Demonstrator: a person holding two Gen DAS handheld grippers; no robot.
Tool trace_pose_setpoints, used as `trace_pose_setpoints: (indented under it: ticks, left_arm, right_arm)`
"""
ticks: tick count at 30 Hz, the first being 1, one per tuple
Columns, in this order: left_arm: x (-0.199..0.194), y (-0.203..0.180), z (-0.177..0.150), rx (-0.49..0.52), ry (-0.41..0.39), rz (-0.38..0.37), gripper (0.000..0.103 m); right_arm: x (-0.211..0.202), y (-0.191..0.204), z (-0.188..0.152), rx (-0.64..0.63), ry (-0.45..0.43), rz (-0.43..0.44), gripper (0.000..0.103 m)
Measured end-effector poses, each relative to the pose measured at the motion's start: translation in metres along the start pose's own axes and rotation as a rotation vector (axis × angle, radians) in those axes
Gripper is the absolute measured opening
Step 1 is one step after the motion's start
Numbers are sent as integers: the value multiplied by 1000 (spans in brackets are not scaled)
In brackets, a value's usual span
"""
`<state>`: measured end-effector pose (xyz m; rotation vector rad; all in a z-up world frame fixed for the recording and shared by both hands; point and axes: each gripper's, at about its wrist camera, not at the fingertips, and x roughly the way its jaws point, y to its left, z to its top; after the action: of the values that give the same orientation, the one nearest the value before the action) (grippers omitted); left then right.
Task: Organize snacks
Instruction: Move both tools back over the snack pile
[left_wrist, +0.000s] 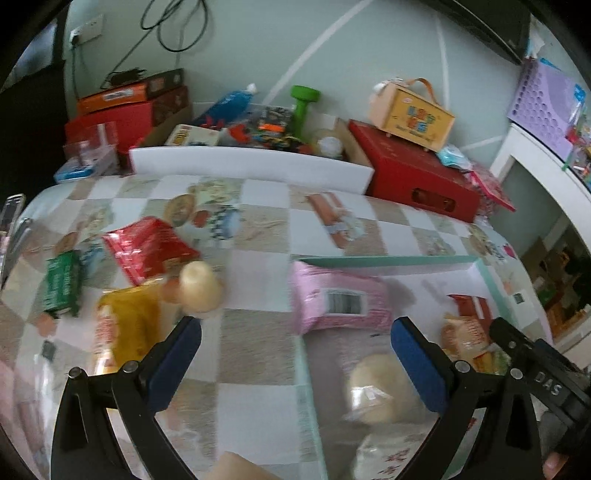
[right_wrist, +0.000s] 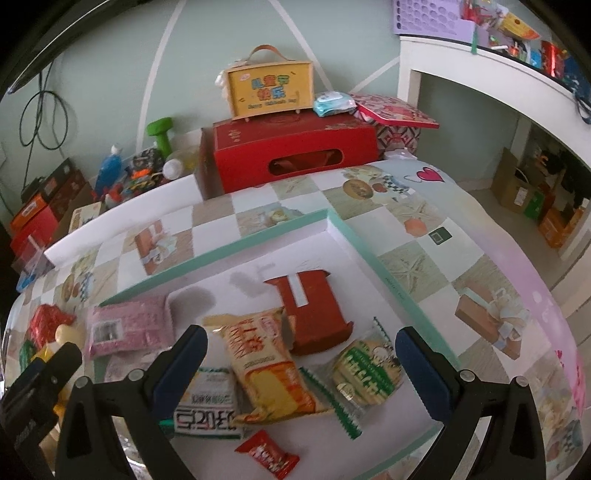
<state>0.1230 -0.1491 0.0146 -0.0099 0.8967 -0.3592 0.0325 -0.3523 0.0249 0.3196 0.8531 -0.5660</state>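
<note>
Fingers (left_wrist: 195, 365) of both grippers spread apart, holding nothing; snacks lie partly in our tray (right_wrist: 258, 236), partly on the counter (left_wrist: 258, 236). Blurry motion risks knocking the yellow packet (left_wrist: 125, 328).

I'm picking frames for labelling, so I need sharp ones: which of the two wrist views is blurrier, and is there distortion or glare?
Left wrist view: motion-smeared; the pink packet and yellow packet have unreadable print, and the near foreground is washed out. Right wrist view: sharper, the orange snack bag shows lettering. Both: strong fisheye bending of the tray rim and dark corners.
</note>
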Motion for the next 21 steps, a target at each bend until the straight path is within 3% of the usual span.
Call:
trace_pose_setpoints:
  ticks: [10, 21]
  left_arm:
    - [-16, 44, 0, -59, 1, 110, 102]
    - [-57, 150, -14, -302, -62, 301, 102]
  right_arm:
    - [-11, 28, 0, -45, -36, 44, 103]
    - [-22, 110, -16, -218, -50, 178, 103]
